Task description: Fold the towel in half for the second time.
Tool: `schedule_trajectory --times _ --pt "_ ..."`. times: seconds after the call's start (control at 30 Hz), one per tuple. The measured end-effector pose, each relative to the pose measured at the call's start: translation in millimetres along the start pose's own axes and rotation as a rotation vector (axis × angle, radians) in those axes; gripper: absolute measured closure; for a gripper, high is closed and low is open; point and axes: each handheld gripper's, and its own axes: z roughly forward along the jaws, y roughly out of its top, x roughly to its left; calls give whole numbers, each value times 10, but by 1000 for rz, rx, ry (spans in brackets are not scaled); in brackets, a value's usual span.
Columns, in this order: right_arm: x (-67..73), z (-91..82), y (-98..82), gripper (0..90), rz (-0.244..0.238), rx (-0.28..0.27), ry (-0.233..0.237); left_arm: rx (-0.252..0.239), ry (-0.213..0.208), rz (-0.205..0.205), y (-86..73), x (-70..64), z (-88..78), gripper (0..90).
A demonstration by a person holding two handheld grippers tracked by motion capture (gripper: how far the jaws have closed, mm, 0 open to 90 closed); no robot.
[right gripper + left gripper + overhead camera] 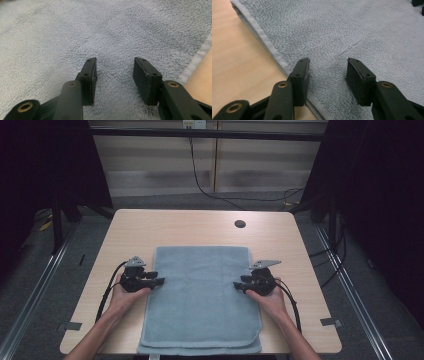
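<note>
Pale wood-grain covers the counter [150, 227], and on it, toward the near edge and centred between the side edges, lies a grey-blue terry towel [200, 295]. It looks folded at least once: the left gripper view shows a doubled layer along its hemmed left edge, and its near end hangs slightly past the counter's near edge.

The left tongs [159, 278] sit over the towel's left edge about midway along it, pointing inward; the right tongs [237, 286] mirror them at the right edge. Both stand moderately wide, with nothing pinched. In each gripper view the pads hover over flat cloth, the left pair [327, 75] straddling the hem, the right pair [113, 75] just inside it.

My reading is that this is the approach before a grasp, most likely for another fold. The next move calls for dropping each lower pad under the hem so that all layers are caught, closing both pairs firmly, then lifting evenly on both sides so the cloth does not skew. On the left, the doubled edge could split, leaving one layer behind.
</note>
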Motion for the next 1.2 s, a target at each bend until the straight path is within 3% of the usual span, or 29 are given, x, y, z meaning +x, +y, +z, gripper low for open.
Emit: schedule_trajectory --times 0.17,0.27,0.3,0.37,0.43,0.47,0.53,0.57,0.67,0.7,0.87,1.0,1.2 --pt "185 -163 -136 540 -17 48 29 22 -53 14 -135 -158 -158 533" --pt "216 -223 -120 515 -37 54 36 -5 -66 10 -60 -123 -211 520" --pt "178 -223 -89 502 -46 35 29 -35 -54 2 -13 -83 -217 506" --pt "69 -210 11 475 -9 -1 23 -42 -41 -9 43 -33 -211 494" --pt "-61 -177 126 475 7 -48 2 -75 4 -37 177 116 -146 480" --pt "-120 -151 183 473 13 -60 -9 -73 2 -53 214 168 -111 468" --pt "-183 -114 239 468 15 -67 -18 -81 15 -59 239 206 -75 457" --pt "-293 -39 339 456 30 -74 -40 -68 33 -64 290 284 -12 449" --pt "-392 49 420 450 32 -66 -61 -70 28 -84 335 336 57 421" --pt "-472 137 466 440 47 -54 -72 -67 44 -90 373 376 105 415" --pt "-559 311 461 412 63 -32 -101 -72 67 -116 409 461 181 384" --pt "-591 331 446 423 70 -35 -102 -70 90 -125 436 511 230 375" --pt "-667 313 472 421 76 -56 -124 -37 102 -103 437 537 285 380"
